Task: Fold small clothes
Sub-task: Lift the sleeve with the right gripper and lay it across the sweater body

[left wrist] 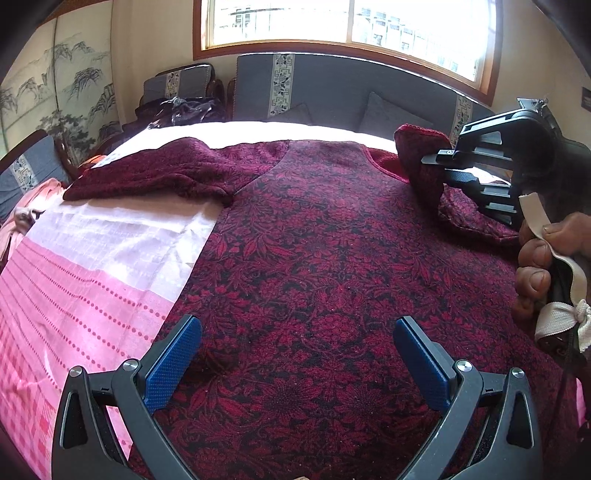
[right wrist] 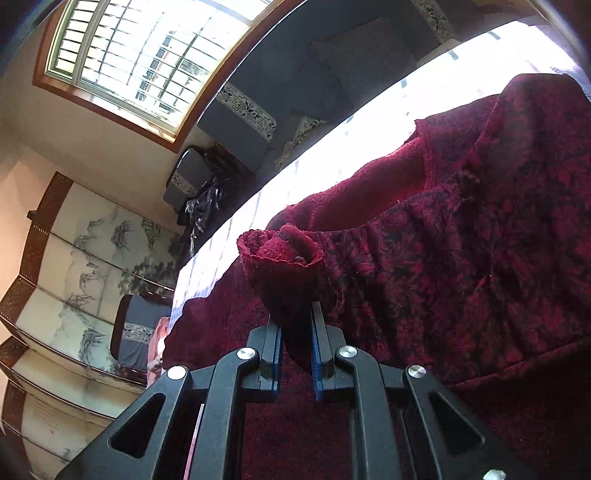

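Left tongs (left wrist: 297,363) are spread wide in the left wrist view, blue pads (left wrist: 171,363) well apart and gripping nothing, hovering low over the body of the sweater (left wrist: 332,258). That sweater is a dark red floral knit laid flat on the bed, over a pink and white bedspread (left wrist: 74,277). One sleeve (left wrist: 155,171) lies stretched out to the left across the white part of the spread. Over on the right edge you can see the right tongs (left wrist: 439,168) side-on, pinching the other sleeve's cuff (left wrist: 421,147), which stands up off the bed. A hand (left wrist: 539,258) wraps that tool's handle, with a pale elastic strap (left wrist: 554,254) running over the fingers. Behind the bed sits a grey sofa (left wrist: 332,88) with patterned trim, under a window (left wrist: 351,26). A painted folding screen (left wrist: 55,81) stands off to the left.

Right wrist view is rolled sideways, so everything looks tilted. Right tongs (right wrist: 295,350) are pressed nearly together on the cuff (right wrist: 280,254), with the fabric bunched between the blue pads and the open end of the cuff poking out past the tips. Rest of the sweater (right wrist: 461,258) fills the right side, rumpled where the sleeve lifts away. Same sofa (right wrist: 295,74), window (right wrist: 147,55) and screen (right wrist: 74,258) show up on the left.
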Action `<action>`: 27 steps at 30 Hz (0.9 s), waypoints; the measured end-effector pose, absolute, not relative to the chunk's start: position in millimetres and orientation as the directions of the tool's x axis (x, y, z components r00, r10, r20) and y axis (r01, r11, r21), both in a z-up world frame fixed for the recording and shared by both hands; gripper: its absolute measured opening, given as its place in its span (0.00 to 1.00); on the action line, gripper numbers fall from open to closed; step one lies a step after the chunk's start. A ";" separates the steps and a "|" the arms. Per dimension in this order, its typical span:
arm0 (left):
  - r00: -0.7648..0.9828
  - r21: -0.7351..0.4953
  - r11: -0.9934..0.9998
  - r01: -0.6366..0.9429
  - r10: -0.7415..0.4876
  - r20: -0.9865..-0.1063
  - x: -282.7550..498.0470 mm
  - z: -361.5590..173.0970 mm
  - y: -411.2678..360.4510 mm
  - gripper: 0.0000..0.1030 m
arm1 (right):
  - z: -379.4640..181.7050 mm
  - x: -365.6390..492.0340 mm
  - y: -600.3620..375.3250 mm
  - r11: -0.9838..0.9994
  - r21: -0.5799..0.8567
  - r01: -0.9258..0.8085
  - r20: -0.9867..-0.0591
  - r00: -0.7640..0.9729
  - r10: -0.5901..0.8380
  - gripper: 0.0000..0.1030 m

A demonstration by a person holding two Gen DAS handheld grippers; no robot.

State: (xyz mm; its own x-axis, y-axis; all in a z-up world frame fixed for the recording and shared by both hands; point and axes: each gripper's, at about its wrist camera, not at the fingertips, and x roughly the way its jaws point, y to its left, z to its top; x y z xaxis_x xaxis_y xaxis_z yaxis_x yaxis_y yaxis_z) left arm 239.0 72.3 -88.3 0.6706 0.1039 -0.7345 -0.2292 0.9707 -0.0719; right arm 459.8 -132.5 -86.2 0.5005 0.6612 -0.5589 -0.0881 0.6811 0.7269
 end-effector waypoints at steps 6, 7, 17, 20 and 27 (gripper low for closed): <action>0.662 -0.105 0.958 -0.267 0.102 -0.743 239.2 -90.0 82.7 1.00 | -88.4 462.2 -112.9 0.676 0.729 -0.108 -0.560 0.473 0.680 0.13; 0.661 -0.107 0.957 -0.269 0.103 -0.743 239.0 -90.2 83.1 1.00 | -89.8 462.1 -110.2 0.678 0.727 -0.111 -0.563 0.468 0.681 0.13; 0.648 -0.092 0.957 -0.275 0.114 -0.753 240.0 -91.6 81.9 1.00 | -108.1 468.4 -86.3 0.656 0.746 -0.117 -0.566 0.407 0.717 0.16; 0.645 -0.092 0.956 -0.279 0.116 -0.756 240.9 -92.1 82.3 1.00 | -117.3 469.9 -82.0 0.643 0.756 -0.119 -0.565 0.378 0.734 0.20; 0.640 -0.166 0.945 -0.283 0.057 -0.767 243.5 -96.0 91.3 1.00 | -107.1 466.9 -81.1 0.543 0.820 -0.179 -0.477 0.309 0.823 0.69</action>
